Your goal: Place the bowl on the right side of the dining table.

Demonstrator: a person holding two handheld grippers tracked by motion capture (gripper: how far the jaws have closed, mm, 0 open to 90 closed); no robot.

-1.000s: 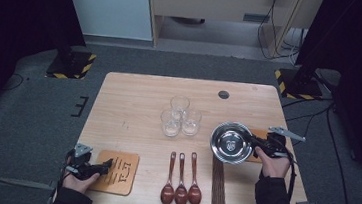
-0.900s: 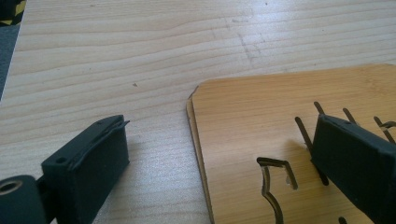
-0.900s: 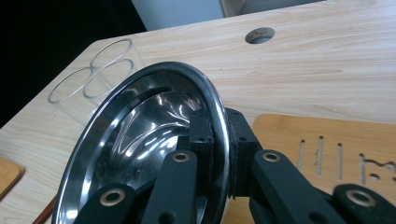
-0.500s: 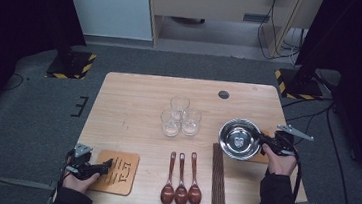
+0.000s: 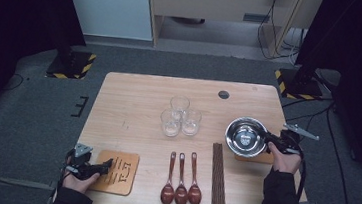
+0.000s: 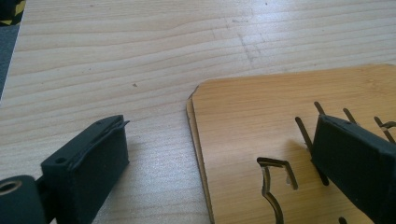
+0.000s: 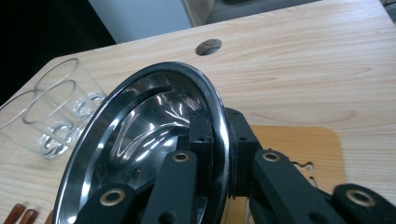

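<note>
Rightward since earlier slid the round steel bowl (image 5: 246,137), rim clamped by right tool (image 5: 268,138).

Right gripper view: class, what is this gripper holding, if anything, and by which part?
The right gripper is shut on the steel bowl, pinching its rim: one jaw inside the bowl, the other outside.

Soft, even light; dark, murky surroundings

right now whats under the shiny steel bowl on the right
A flat wooden coaster lies beneath the round steel bowl, its edge peeking out below the rim. The right tongs clamp the bowl's rim. Most of the coaster is covered, so whether the bowl touches it is unclear.
</note>
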